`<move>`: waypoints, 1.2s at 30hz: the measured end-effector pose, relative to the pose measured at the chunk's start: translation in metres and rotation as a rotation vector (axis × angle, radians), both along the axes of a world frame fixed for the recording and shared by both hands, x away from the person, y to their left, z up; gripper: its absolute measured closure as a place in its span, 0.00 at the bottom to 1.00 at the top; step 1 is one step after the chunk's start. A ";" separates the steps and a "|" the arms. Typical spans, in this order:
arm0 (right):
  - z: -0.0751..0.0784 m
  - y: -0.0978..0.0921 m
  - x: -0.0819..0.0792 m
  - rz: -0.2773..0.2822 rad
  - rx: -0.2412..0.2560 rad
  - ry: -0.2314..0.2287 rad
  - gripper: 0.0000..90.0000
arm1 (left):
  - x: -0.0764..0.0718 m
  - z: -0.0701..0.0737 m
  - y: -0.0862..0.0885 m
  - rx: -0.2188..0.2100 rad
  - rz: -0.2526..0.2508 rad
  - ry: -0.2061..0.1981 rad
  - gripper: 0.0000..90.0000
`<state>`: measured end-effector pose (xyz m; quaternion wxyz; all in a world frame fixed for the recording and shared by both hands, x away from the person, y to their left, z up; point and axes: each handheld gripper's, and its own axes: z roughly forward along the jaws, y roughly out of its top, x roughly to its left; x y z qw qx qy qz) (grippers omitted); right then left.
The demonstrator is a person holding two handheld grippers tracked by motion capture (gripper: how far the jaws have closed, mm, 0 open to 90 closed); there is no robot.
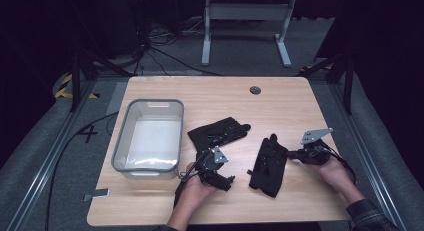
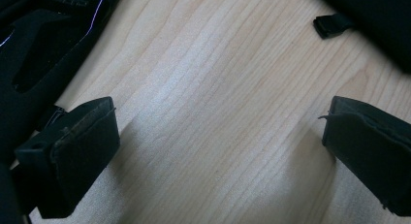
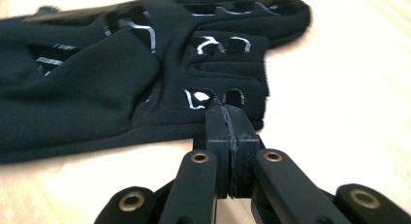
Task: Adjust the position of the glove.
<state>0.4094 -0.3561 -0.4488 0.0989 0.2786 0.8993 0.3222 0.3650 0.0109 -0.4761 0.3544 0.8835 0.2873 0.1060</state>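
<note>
While two gloves (image 1: 268, 165) (image 1: 218, 132) and one bin (image 1: 150, 137) sit on the table (image 1: 210, 93), left gripper (image 2: 218, 136) gapes wide; right gripper (image 3: 231, 118) pinches the near glove's edge.

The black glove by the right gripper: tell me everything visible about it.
The black glove lies flat on the wooden table, fingers pointing away from the person, cuff nearest the front edge. It looks like soft knit fabric with glossy grip markings on palm and fingers. The right gripper has its jaws closed at the glove's edge; whether fabric is pinched is unclear. The other glove lies apart.

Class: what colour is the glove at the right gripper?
Black glove with shiny markings, clearest in the right gripper view.
</note>
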 end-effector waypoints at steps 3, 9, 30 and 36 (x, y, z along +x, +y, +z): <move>0.000 0.003 0.008 -0.001 0.004 -0.006 1.00 | 0.000 0.000 0.000 0.000 0.000 0.000 0.00; -0.003 0.017 0.021 0.018 0.022 -0.023 1.00 | 0.000 0.000 0.000 0.000 -0.002 0.000 0.00; -0.001 -0.017 -0.029 -0.090 0.047 -0.123 0.41 | 0.000 0.000 0.000 0.001 -0.001 0.001 0.00; -0.007 -0.038 -0.048 -0.171 0.084 -0.136 0.17 | 0.000 0.005 0.001 0.005 0.003 0.008 0.11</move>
